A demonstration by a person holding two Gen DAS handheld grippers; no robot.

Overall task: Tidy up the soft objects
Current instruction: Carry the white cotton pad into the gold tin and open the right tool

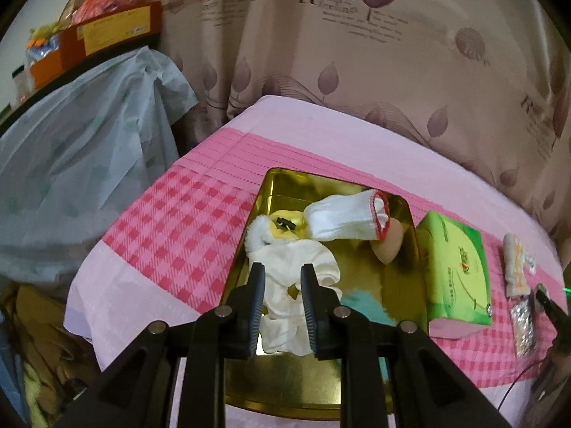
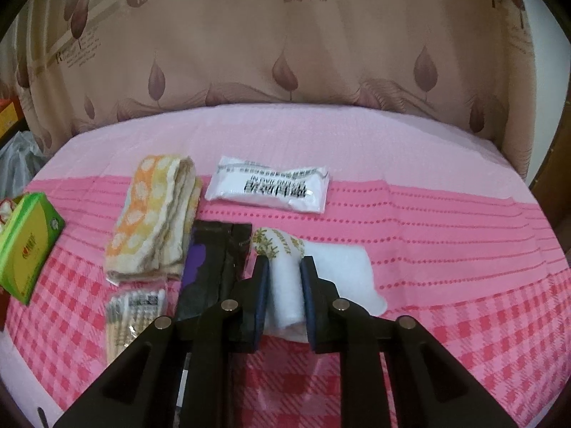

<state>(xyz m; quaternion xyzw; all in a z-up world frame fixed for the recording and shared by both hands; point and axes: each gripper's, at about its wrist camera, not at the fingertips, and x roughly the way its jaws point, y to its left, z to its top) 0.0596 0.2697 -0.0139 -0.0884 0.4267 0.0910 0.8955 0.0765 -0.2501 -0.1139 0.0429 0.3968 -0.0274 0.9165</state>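
Note:
In the left wrist view a gold metal tray (image 1: 274,388) holds a cream scrunchie (image 1: 285,296), a white glove with a red cuff (image 1: 344,219), a peach makeup sponge (image 1: 389,246), a yellow plush item (image 1: 285,226) and a teal piece (image 1: 367,306). My left gripper (image 1: 283,274) is shut on the scrunchie over the tray. In the right wrist view my right gripper (image 2: 284,267) is shut on a white wet-wipe pack (image 2: 285,296) lying on the pink cloth; a white pad (image 2: 349,274) lies just to its right.
A green tissue box (image 1: 455,271) (image 2: 25,246) stands right of the tray. A folded orange-white towel (image 2: 153,217), a white sealed packet (image 2: 271,183), a black-purple packet (image 2: 210,271) and a cotton swab pack (image 2: 134,315) lie on the pink checked cloth (image 2: 464,303). Curtain behind.

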